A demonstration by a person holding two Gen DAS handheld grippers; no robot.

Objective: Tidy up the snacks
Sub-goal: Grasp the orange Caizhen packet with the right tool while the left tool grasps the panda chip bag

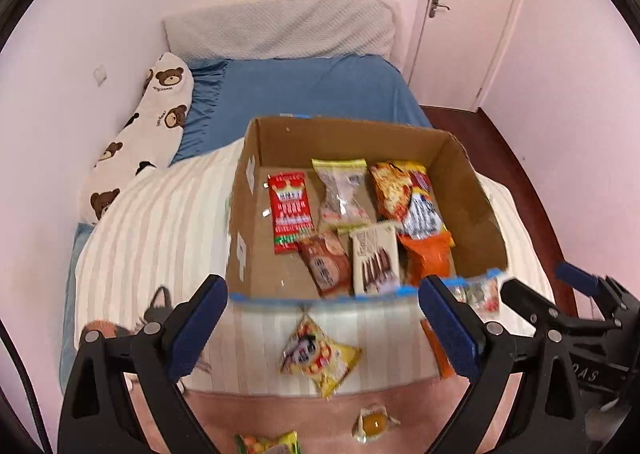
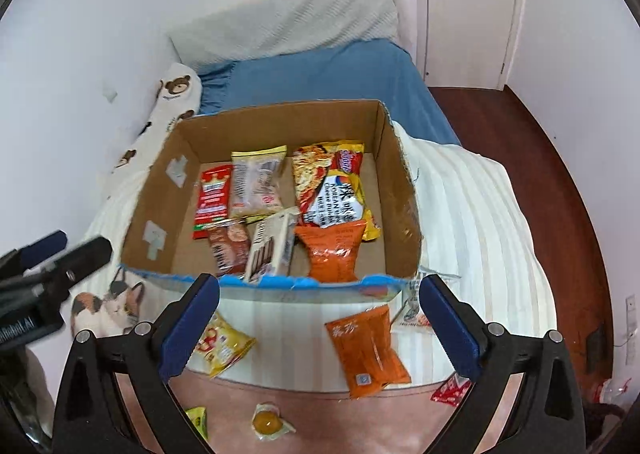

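At centre of the left wrist view, an open cardboard box (image 1: 280,142) sits on a striped blanket (image 1: 160,222) on the bed. Inside: red sachet (image 1: 290,212) at left, clear-windowed yellow packet (image 1: 342,194) beside it, noodle packet (image 1: 408,194) at right, brown biscuit pack (image 1: 324,264), white chocolate-stick box (image 1: 376,260) and orange bag (image 1: 428,258) along the near wall. Left tongs (image 1: 322,324) spread wide, nothing between them. Lower centre, below the box: yellow snack packet (image 1: 320,356) on the blanket; a wrapped yellow candy (image 1: 374,422) lower still, on pink fabric. Right tongs (image 1: 536,286) enter at right edge, jaws apart. Bear-print pillow (image 1: 148,134) upper left.

At centre of the right wrist view, the same cardboard box (image 2: 280,122) with its contents. Right tongs (image 2: 320,324) wide open, empty. Between the fingers, lower centre-right: flat orange packet (image 2: 368,350) on the blanket, just below the box's near wall. Yellow snack packet (image 2: 222,346) lower left, partly behind the left finger. Wrapped yellow candy (image 2: 268,422) bottom centre. Small red wrapper (image 2: 450,392) lower right. Left tongs (image 2: 72,250) at left edge; opening cannot be judged here. Cat print (image 2: 108,310) on the fabric at left.
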